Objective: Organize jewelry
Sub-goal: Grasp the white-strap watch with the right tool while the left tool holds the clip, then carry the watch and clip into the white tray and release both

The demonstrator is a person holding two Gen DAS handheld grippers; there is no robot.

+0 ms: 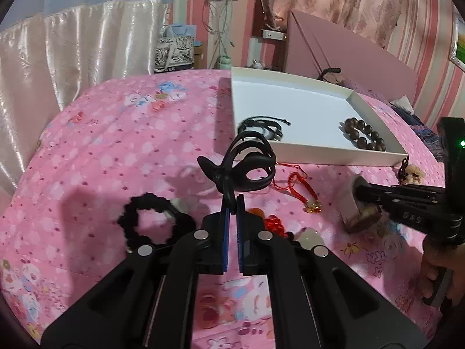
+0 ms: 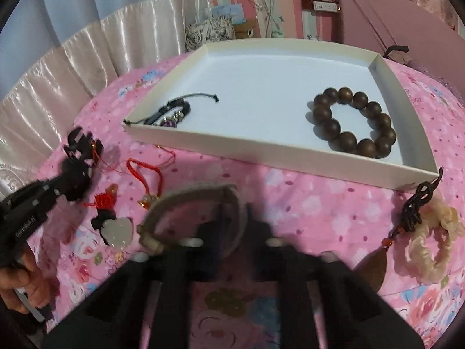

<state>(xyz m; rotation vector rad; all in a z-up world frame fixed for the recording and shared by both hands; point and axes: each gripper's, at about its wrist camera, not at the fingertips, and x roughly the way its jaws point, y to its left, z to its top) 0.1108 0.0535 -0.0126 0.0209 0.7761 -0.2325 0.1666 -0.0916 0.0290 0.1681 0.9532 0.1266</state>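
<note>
The left gripper [image 1: 232, 203] pinches a light, stiff black clip [image 1: 247, 160] above the bed; the right gripper [image 2: 235, 218] pinches a floppy grey band [image 2: 197, 192] by its strap, near the tray [image 2: 261, 151].

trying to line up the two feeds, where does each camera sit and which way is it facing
Left wrist: sits on the left hand-held gripper, angled down across the pink bedspread toward the white tray; its shut fingers pinch a black hair claw; the right hand-held gripper and a hand show at right.
Right wrist: sits on the right hand-held gripper, facing the tray; blurred, carrying a grey band; the left one and a hand show at left.
Shared: tray, brown bead bracelet, red-cord charms.
</note>
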